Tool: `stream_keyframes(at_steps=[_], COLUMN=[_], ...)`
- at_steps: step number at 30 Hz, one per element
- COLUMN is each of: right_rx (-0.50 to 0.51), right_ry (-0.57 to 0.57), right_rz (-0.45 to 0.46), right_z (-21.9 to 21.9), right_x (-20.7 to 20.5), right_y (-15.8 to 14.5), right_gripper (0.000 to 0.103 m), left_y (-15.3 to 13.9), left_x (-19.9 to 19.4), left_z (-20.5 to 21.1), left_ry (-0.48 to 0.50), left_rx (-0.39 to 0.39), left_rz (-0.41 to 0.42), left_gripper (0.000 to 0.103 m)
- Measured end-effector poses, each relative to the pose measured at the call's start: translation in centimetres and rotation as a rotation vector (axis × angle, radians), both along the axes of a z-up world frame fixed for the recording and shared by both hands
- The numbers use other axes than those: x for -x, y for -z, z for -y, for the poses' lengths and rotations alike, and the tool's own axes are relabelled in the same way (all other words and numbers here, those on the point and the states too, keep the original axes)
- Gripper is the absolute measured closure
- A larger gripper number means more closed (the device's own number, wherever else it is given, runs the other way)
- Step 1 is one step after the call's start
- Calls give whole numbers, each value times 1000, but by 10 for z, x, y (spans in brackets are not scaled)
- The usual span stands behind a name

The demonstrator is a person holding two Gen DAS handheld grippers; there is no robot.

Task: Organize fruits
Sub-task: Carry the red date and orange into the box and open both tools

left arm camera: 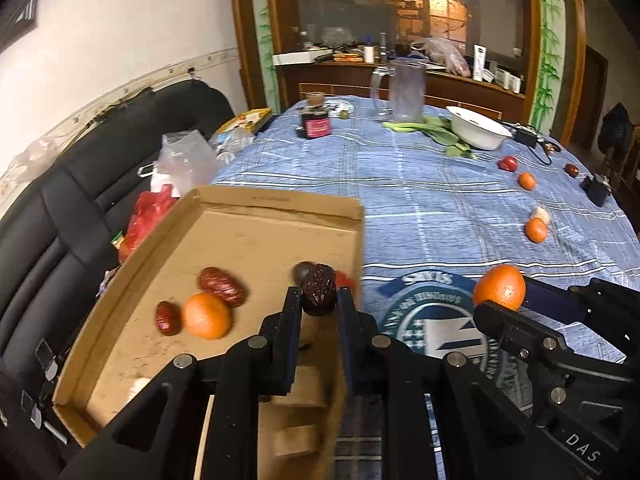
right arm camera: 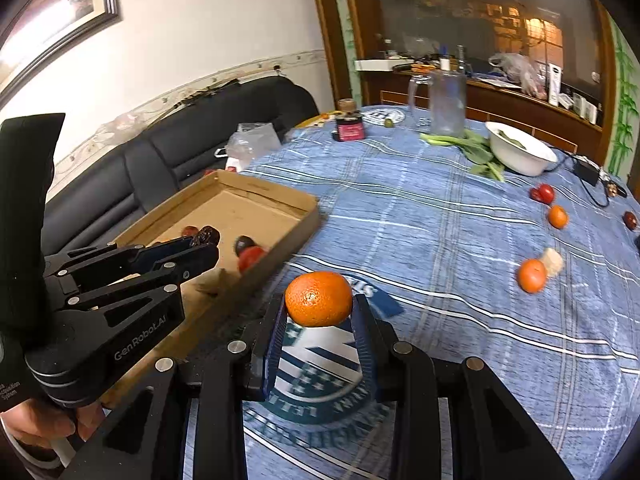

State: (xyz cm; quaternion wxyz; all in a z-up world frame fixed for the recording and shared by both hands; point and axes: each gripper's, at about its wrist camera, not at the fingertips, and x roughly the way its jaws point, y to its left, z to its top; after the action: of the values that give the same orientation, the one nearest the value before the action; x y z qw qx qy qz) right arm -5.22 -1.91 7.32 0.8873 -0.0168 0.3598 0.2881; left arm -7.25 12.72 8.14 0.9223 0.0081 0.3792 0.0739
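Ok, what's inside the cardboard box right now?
In the cardboard box: one orange, two red dates, a dark fruit and something red by its right wall. The left claw, shut on a dark date, covers the near floor.

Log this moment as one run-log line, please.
left gripper: shut on dark date, over cardboard tray | right gripper: shut on mandarin, above tablecloth

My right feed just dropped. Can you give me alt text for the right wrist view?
The right gripper holds a mandarin between its fingers above the blue checked tablecloth. To its left, the left gripper carries a dark red date over the cardboard tray; more fruit lies loose on the cloth at the right.
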Motion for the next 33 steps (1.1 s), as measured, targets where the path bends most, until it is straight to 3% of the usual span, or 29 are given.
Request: stream_keyframes(at_steps=[13, 20, 27, 33], right_rx=[25, 39, 36, 34], right_ry=[-122, -170, -184, -192], right_rz=[8, -12, -58, -44], right_z=[-62, -87, -105, -117], right_x=[9, 5, -16, -26], right_y=[0, 6, 18, 20], right_gripper=[66, 66, 66, 66], left_y=[4, 11, 23, 28], left_x=[15, 18, 14, 11], left_z=[-55, -83, -89, -91], left_ry=[-99, -116, -123, -138], left_rx=[12, 65, 59, 55], left_rz=[-13, -56, -91, -107], left_gripper=[86, 86, 86, 85])
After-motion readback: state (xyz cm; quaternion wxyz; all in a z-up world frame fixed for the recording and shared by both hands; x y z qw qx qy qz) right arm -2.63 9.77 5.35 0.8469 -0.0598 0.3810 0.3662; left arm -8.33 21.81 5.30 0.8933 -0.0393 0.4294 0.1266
